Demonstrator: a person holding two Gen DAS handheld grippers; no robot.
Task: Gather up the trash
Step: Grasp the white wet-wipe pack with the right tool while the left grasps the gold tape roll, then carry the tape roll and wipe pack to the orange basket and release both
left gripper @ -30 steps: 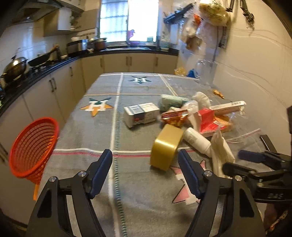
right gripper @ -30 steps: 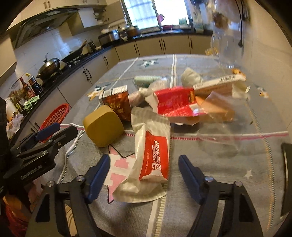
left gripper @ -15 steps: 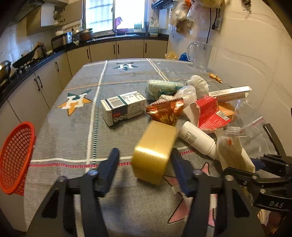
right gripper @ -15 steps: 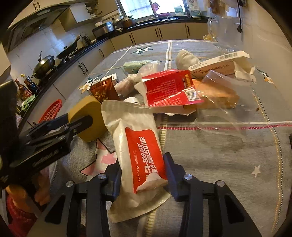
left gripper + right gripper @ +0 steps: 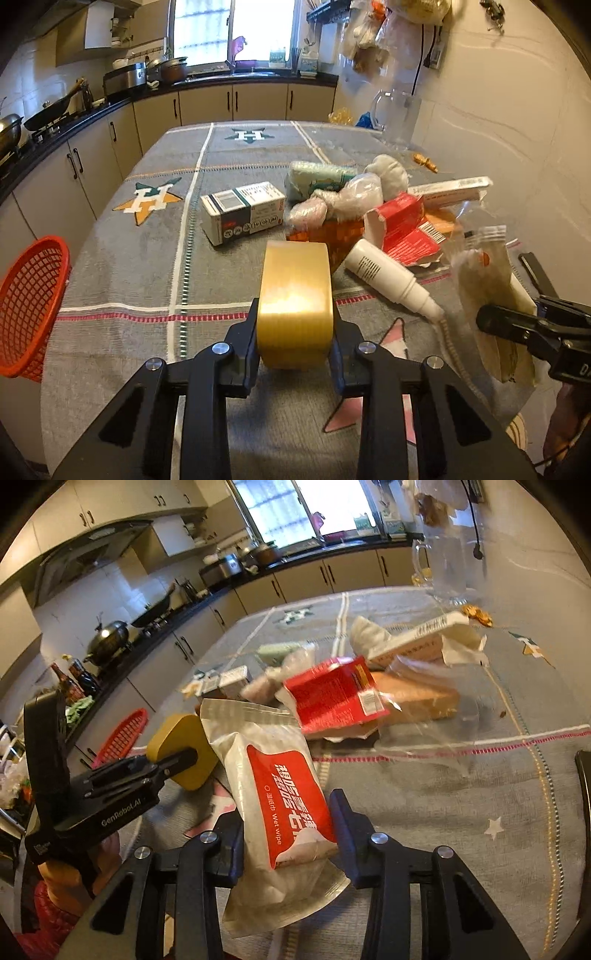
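Reading "Wet wipe": red-labelled pack (image 5: 284, 805)

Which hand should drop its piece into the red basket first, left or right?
Left, probably. The red basket hangs off the table edge on the left gripper's side; its closing jaws already pinch the tape roll. The right gripper, holding the wet wipe pack, is farther away.

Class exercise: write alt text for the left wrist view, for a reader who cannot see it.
The left gripper is closing its fingers on a yellow tape roll above a grey tablecloth. Beyond lie a white bottle, a red carton and other trash; an orange basket hangs at the table's left edge.
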